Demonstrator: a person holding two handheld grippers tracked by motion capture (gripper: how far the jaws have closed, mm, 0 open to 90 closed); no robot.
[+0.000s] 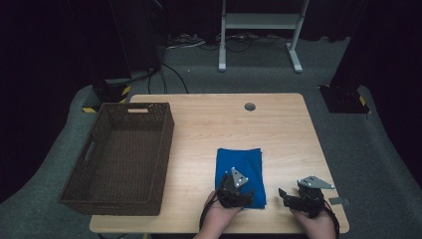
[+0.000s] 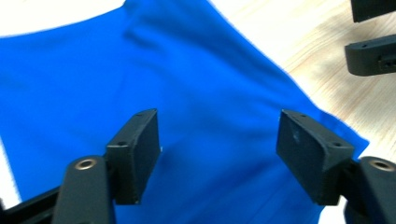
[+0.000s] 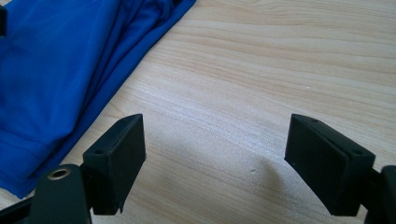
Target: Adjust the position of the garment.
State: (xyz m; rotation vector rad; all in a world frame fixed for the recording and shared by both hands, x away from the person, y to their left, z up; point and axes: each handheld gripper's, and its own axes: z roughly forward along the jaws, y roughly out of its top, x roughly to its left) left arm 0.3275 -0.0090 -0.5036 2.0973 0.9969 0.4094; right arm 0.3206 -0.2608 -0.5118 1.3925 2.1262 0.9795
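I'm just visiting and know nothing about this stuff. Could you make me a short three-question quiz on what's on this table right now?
1. True or false: the left gripper is over the blue cloth.
2. Which side of the table does the woven basket sit on: A left, B right, C middle?
3. What lies under the right gripper?

Key:
1. True; its jaws stand open.
2. A.
3. Bare wood; jaws open, cloth off to one side.
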